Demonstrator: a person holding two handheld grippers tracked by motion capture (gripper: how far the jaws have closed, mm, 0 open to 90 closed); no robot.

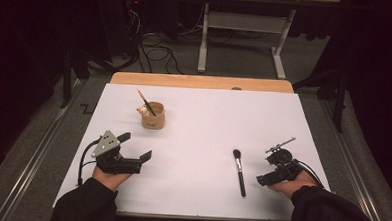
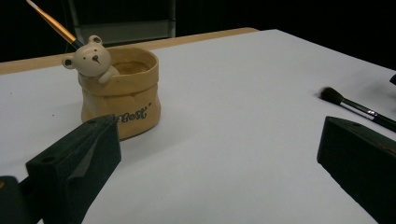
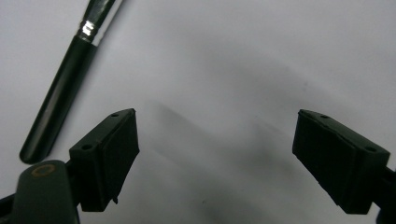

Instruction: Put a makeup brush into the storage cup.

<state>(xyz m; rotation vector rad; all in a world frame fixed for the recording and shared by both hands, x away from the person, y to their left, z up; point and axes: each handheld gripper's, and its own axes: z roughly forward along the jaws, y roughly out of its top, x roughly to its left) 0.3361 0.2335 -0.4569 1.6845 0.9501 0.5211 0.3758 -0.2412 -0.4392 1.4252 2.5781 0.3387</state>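
A tan ceramic cup [image 1: 153, 116] with a small bear figure on its rim [image 2: 89, 59] stands on the white tabletop [image 1: 208, 126], left of centre. A thin brush with an orange handle [image 2: 53, 23] leans out of it. A black makeup brush [image 1: 239, 171] lies flat at the right front, bristles pointing away from me. My left gripper [image 1: 136, 146] is open and empty, low over the table in front of the cup [image 2: 122, 93]. My right gripper [image 1: 267, 177] is open and empty just right of the makeup brush, whose handle [image 3: 60, 98] lies beside its left jaw.
The wooden table edge [image 1: 200, 81] runs along the back, beyond the white sheet. Behind it are a white desk frame [image 1: 242, 32] and cables on the floor [image 1: 156, 51]. Bare white surface stretches between the cup and the makeup brush.
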